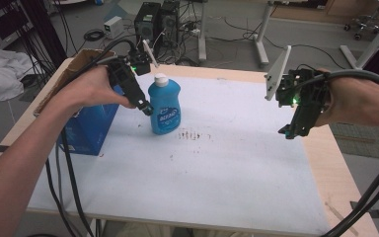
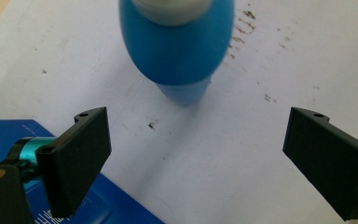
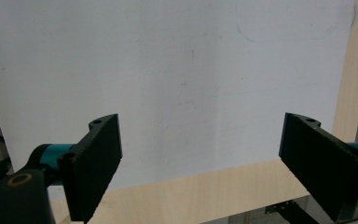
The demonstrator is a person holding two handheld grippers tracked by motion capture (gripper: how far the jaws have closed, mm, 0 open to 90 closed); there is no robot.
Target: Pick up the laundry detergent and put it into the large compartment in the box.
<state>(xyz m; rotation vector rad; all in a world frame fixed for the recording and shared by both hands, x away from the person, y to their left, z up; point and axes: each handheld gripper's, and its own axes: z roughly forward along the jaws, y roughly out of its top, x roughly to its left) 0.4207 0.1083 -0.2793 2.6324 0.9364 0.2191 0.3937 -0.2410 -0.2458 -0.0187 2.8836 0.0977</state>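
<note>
Upright blue dish-soap bottle [image 1: 165, 106] with white cap and blue label, on the white mat [image 1: 217, 173] just right of a blue box [image 1: 91, 126]. Left gripper [image 1: 147, 108] beside the bottle's left flank, jaws spread wide, holding nothing. Right gripper [image 1: 287, 131] well apart over the mat's right edge, equally wide, empty.

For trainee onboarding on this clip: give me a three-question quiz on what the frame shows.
1. True or false: the left gripper is shut on the blue bottle.
2. Which stands nearest the bottle? A) blue box B) right gripper
3. Fill in: the bottle's cap is ___ in colour.

Key: 1 false, its jaws stand wide apart beside the bottle; 2 A; 3 white.
</note>
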